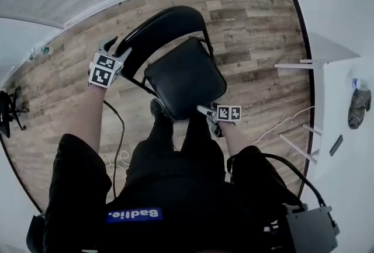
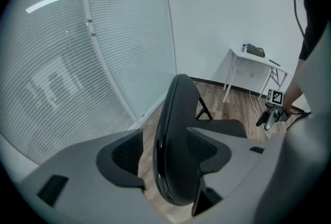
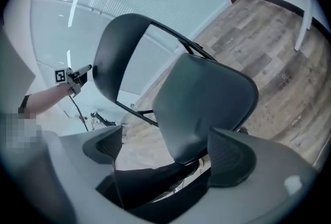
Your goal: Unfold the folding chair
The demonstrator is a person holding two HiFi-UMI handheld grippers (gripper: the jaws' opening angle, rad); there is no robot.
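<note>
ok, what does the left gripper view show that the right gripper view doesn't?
Left gripper view only: white side table by the wall, and the right hand-held gripper.
Right gripper view only: the broad face of the chair seat, and the left hand-held gripper at the backrest.
Both: backrest, wood floor, glass wall.

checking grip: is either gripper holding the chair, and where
Nothing gripped: left gripper straddles the backrest top edge, right gripper sits by the seat front edge, both open.

Black short-sleeved shirt [image 1: 169, 187], blue label [image 1: 134, 214]
</note>
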